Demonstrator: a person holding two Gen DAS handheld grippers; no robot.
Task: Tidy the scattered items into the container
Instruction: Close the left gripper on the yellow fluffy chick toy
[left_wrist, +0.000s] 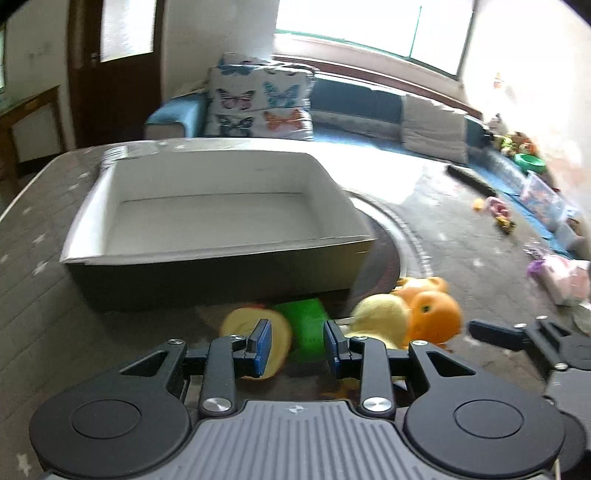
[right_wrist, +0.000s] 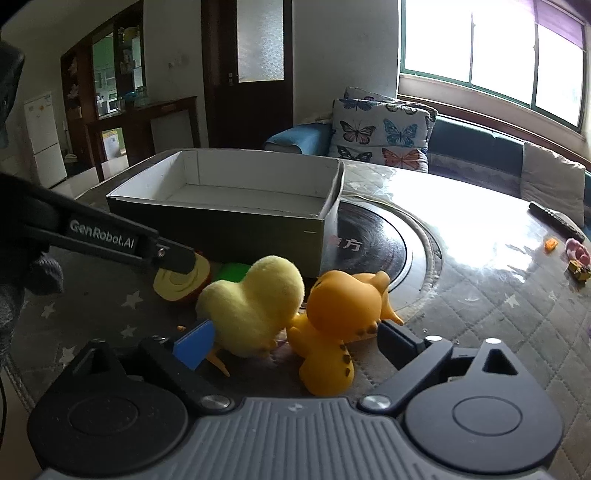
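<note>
An open cardboard box (left_wrist: 218, 254) (right_wrist: 236, 225) with a white inside stands on the table. In front of it lie a toy onion half (left_wrist: 242, 323) (right_wrist: 181, 282), a green block (left_wrist: 304, 325) (right_wrist: 231, 272), a yellow plush chick (left_wrist: 380, 317) (right_wrist: 255, 306) and an orange rubber duck (left_wrist: 432, 314) (right_wrist: 340, 325). My left gripper (left_wrist: 297, 345) is open just above the onion half and green block. My right gripper (right_wrist: 295, 343) is open wide, with the chick and duck between its fingers. The left gripper's finger (right_wrist: 177, 256) also shows beside the onion half.
A dark round turntable (right_wrist: 369, 240) lies right of the box. Small toys (right_wrist: 576, 258) and a dark remote (right_wrist: 554, 218) lie at the table's far right. A sofa with a butterfly cushion (right_wrist: 380, 129) stands behind the table.
</note>
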